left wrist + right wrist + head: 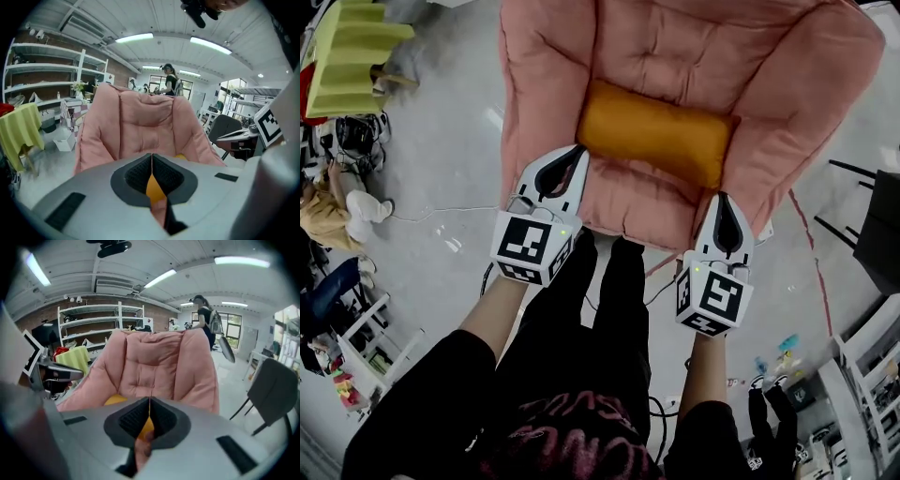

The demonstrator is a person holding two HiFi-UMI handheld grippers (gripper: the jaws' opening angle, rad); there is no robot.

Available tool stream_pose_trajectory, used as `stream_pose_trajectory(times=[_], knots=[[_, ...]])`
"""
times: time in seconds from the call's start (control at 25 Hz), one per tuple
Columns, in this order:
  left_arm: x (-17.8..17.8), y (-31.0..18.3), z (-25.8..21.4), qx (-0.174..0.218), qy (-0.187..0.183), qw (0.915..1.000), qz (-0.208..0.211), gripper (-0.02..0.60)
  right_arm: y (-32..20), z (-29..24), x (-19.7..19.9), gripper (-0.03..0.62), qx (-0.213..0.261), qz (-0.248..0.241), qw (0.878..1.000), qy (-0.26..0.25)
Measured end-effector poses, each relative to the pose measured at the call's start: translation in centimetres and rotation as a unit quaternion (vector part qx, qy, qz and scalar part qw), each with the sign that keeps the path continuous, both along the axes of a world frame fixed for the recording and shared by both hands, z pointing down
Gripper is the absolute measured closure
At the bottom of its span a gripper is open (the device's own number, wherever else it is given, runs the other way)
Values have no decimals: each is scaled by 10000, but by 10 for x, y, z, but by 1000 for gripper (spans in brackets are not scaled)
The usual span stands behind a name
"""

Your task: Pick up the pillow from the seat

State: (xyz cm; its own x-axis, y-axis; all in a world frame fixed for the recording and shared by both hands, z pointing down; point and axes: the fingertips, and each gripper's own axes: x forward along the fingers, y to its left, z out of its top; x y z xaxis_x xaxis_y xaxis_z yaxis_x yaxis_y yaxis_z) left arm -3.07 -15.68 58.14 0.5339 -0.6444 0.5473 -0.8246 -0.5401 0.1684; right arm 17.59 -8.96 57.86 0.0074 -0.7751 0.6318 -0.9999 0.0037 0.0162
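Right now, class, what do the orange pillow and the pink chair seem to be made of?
Orange pillow: likely matte cloth over soft stuffing; plump, rounded corners. Pink chair: quilted padded fabric, matte, maybe plush; stitched seams and puffy folds.

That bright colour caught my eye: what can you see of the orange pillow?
The orange pillow is a plump, soft-looking fabric rectangle, plain and unpatterned. It lies flat and crosswise on the pink chair's padded seat. The left gripper and right gripper, both shut, sit by its front corners without holding it.
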Motion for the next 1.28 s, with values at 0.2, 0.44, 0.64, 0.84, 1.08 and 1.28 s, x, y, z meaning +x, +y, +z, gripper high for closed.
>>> stream_pose_trajectory(times=[0.2, 0.44, 0.64, 0.84, 1.08, 1.28], knots=[[-1, 2, 40, -222, 8, 9997, -83, 569, 2, 40, -3, 572, -213, -22, 9998, -1], [2, 14, 71, -410, -76, 9991, -120, 569, 8, 70, -6, 572, -357, -101, 9993, -52], [0, 11, 76, -500, -111, 9986, -132, 568, 4, 74, -7, 572, -448, -134, 9989, -46], [9, 5, 87, -690, -102, 9976, -30, 568, -6, 81, -3, 571, -554, -205, 9982, -110], [22, -2, 101, -940, -146, 9955, 37, 566, -16, 91, 6, 556, -680, -207, 9971, -255], [18, -12, 124, -1224, -199, 9923, -8, 455, -25, 110, 4, 428, -915, -140, 9946, -478]])
